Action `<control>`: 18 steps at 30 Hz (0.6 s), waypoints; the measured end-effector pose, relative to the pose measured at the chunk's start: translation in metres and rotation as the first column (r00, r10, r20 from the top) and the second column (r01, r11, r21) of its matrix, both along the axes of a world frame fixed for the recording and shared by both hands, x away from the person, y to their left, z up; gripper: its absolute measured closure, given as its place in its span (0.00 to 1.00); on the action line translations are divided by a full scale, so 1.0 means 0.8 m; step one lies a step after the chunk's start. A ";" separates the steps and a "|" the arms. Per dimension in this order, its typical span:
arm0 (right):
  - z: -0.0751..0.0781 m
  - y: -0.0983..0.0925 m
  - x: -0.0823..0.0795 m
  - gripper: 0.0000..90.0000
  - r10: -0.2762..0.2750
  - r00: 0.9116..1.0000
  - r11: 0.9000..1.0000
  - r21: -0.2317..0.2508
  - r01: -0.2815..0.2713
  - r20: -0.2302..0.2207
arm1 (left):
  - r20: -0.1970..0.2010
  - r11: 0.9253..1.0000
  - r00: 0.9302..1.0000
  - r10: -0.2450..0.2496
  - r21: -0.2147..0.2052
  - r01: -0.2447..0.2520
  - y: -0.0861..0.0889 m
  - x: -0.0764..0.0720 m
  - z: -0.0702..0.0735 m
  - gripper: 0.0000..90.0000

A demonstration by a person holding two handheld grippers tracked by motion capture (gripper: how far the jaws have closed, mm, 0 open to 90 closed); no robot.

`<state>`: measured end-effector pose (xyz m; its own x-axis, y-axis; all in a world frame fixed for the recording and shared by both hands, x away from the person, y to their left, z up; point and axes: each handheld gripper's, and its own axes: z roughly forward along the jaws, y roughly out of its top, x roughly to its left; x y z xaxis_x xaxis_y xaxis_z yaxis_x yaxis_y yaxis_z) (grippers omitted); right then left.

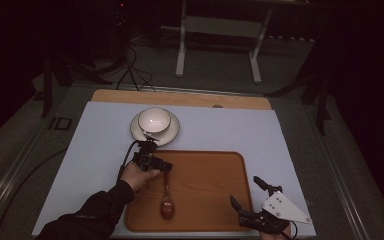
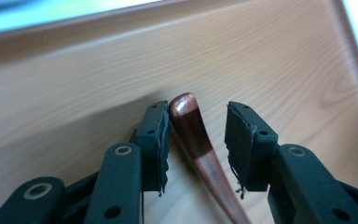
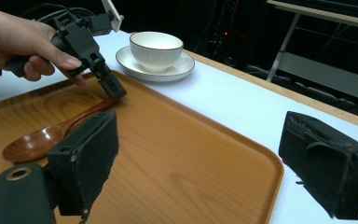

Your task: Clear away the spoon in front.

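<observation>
The right tongs (image 1: 244, 192) sit nearest the person, over the near right corner of the wooden tray (image 1: 215, 170), and their two black jaws stand wide apart with nothing between them; in the right gripper view one pad hangs above the tray's wood and the other above the white table cover (image 3: 242, 100) just past the tray's rim. Farther in and to the left, the left hand (image 1: 137, 176) holds the left tongs (image 1: 166, 167) tilted down at the tray's left part, tips at the wood. Their jaws are parted, and the handle end of the wooden spoon (image 2: 193, 135) lies between them: in the left gripper view it rests right against the left pad, perhaps touching it, while a clear gap shows before the right pad, so nothing is clamped. The spoon lies flat on the tray, its bowl (image 1: 167, 207) pointing back toward the person, nearer than the left tongs' tips. Beyond the left tongs, past the tray's far rim, a white cup (image 1: 154, 120) stands upright on a saucer (image 1: 172, 133) on the table cover.
</observation>
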<state>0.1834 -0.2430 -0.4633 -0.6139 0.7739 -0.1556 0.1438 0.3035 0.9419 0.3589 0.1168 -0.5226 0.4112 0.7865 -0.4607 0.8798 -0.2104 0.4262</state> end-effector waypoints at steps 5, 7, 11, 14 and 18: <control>0.000 0.000 0.000 0.13 0.000 1.000 1.000 0.000 0.000 0.000 | 0.029 0.999 1.000 0.006 0.043 -0.008 0.006 0.003 0.003 0.63; 0.000 0.000 0.000 0.13 0.001 1.000 1.000 0.000 -0.001 0.000 | 0.036 0.999 0.999 0.012 0.038 -0.013 0.010 0.003 0.006 0.63; 0.000 0.000 0.000 0.13 0.000 1.000 1.000 0.000 0.000 -0.003 | 0.049 0.999 0.999 -0.005 0.041 0.003 0.013 -0.002 0.010 0.65; 0.000 0.000 0.000 0.13 0.001 1.000 1.000 0.000 -0.001 0.000 | 0.071 0.998 0.997 -0.027 0.061 0.023 0.016 -0.009 0.012 0.71; 0.000 0.000 0.000 0.13 0.001 1.000 1.000 0.000 -0.001 -0.004 | 0.087 0.998 0.995 -0.044 0.051 0.040 0.022 -0.019 0.018 0.75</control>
